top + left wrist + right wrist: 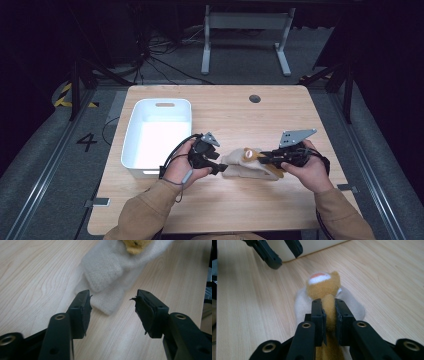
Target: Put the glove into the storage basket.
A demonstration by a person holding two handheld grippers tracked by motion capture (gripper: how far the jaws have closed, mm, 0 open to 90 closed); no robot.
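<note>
The right gripper is clamped on the tan strip of a plush toy, whose orange-brown head sits just beyond its jaw tips on the wooden table. The left gripper stands unclenched, the toy's cream fleece end lying just ahead of and between its jaws, untouched. A white bin sits just behind the left hand.

High view looking down on table, gripper views close, sharing plush toy
</note>
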